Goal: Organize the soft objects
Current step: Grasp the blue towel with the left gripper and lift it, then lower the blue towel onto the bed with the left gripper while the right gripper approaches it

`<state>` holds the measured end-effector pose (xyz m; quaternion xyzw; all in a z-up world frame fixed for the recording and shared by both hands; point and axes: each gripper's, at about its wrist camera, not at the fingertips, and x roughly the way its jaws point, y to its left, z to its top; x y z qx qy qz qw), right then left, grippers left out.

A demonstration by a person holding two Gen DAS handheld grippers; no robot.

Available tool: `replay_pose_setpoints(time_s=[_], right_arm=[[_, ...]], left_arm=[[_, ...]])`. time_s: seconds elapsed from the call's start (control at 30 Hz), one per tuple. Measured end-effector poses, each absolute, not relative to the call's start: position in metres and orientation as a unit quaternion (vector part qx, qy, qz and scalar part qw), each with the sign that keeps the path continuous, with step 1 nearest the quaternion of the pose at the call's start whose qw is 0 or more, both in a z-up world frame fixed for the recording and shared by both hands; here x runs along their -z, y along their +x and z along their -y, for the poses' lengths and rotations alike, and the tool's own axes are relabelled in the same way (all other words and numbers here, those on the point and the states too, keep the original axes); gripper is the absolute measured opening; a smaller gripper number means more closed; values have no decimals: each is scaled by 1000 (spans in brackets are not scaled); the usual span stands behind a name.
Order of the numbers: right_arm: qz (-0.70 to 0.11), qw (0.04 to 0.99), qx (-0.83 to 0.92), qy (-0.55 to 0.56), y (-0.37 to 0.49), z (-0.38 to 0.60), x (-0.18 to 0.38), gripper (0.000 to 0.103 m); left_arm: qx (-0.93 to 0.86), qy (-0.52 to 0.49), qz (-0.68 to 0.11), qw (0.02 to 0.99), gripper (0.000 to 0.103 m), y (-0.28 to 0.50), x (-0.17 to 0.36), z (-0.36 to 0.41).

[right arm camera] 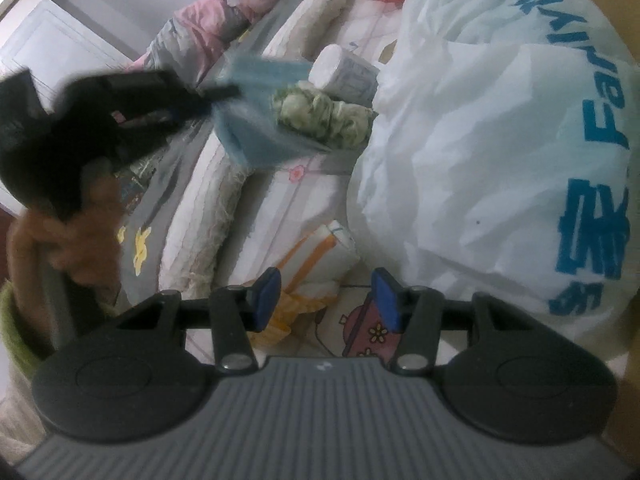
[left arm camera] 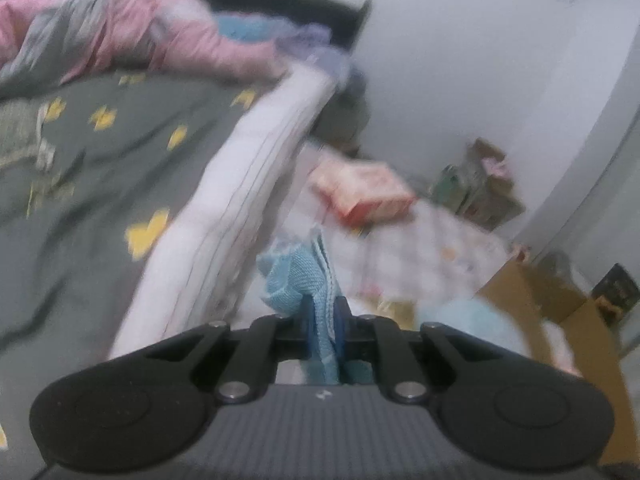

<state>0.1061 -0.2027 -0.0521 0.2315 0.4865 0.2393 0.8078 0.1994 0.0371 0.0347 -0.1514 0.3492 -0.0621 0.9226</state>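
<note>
Blue cloth [left arm camera: 298,276] knitted, rough; white bag [right arm camera: 480,152] plastic (crinkled).

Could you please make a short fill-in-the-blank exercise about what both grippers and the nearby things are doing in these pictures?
1. The left gripper is shut on a light ____ cloth.
2. The right gripper has its jaws ____ and holds nothing.
3. The big white plastic bag carries ____ lettering.
4. The grey bedsheet has ____ shapes printed on it.

Missing words: blue; open; blue; yellow

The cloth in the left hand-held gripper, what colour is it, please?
Light blue cloth, clearest in the left wrist view.
</note>
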Motion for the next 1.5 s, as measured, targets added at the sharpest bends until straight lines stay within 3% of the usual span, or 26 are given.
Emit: replay_pose_setpoints(time_s=[0.23, 0.43, 0.6, 0.77, 1.07, 1.2, 1.43, 1.5], right_arm=[[-482, 811, -238, 232, 100, 206, 50, 51], [-481, 812, -238, 228, 99, 203, 45, 51], [-467, 826, -235, 209, 96, 201, 29, 51], [-449, 838, -237, 199, 103, 203, 6, 51], [-450, 832, -252, 204, 136, 178, -13, 51], [-456, 822, -266, 214, 157, 160, -17, 51], [-500, 771, -312, 239, 200, 114, -5, 51], [-522, 760, -309, 233, 210, 102, 7, 50]], left_arm=[[90, -156, -288, 941, 10, 180, -74, -38], [72, -165, -331, 926, 10, 170, -42, -55], [45, -93, -369, 924, 10, 144, -6, -70], [20, -19, -349, 937, 10, 123, -5, -85], [73, 114, -367, 920, 11, 116, 27, -46], [107, 79, -392, 910, 13, 121, 41, -44], [158, -15, -393, 906, 33, 118, 47, -62], [155, -19, -395, 906, 34, 117, 46, -65]])
